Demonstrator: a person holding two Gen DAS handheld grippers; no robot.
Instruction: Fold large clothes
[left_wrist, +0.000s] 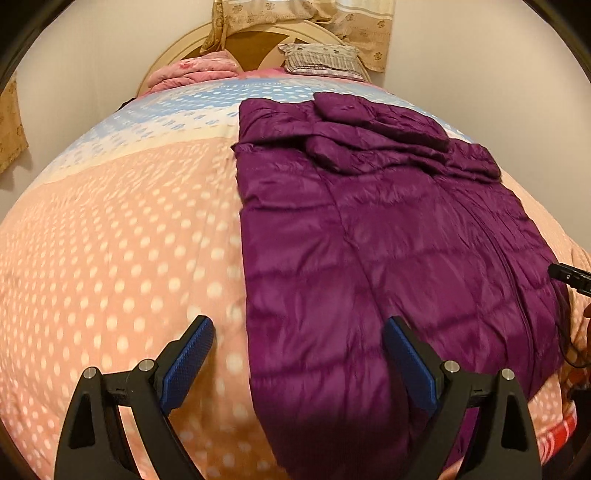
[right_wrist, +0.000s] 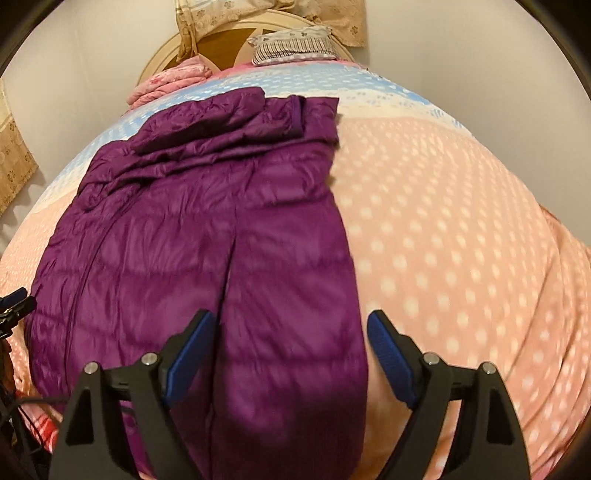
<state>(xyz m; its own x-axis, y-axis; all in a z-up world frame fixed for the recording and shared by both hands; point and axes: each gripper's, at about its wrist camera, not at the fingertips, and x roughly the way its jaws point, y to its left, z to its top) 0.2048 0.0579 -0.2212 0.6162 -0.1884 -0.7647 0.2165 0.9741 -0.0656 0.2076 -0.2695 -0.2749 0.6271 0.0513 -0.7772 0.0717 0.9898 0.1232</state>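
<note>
jacket: quilted purple cloth, slight sheen
bedspread: soft matt cloth, dotted
pads: blue, textured
gripper arms: matt black plastic
headboard: wood

Purple quilted jacket seen on bedspread: pink with white dots, blue dotted band beyond jacket. Beyond that band: pink blanket, striped pillow.

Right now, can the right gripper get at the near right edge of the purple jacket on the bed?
Probably yes. The right gripper has its jaws open, straddling the purple jacket at its right edge, and nothing lies on the bedspread between them and that edge.
</note>
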